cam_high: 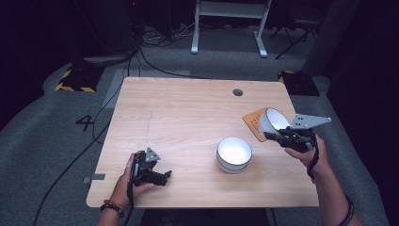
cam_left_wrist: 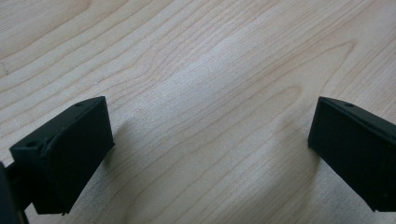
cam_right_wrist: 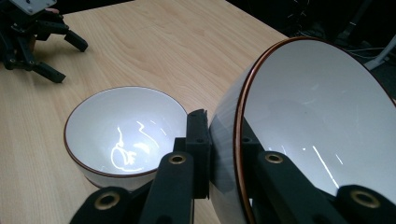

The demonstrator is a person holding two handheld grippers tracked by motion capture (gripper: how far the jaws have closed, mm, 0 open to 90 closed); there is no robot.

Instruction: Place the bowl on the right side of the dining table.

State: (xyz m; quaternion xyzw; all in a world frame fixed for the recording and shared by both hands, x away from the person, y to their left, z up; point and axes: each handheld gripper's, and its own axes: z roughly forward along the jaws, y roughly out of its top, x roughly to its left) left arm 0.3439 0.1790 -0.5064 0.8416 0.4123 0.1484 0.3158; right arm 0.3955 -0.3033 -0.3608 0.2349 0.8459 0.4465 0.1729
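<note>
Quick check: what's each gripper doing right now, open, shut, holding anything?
Left gripper: open, nothing between its fingers, resting low at the table.
Right gripper: shut on the rim of the tilted bowl, held off the table.

The high camera looks forward and down on the whole bench [cam_high: 188, 113] from my near side. My left hand-held gripper [cam_left_wrist: 210, 140] camera stares close at bare wood. My right hand-held gripper [cam_right_wrist: 224, 154] camera faces left across the bench; it shares the bowl [cam_right_wrist: 123, 133] with the high view.
</note>
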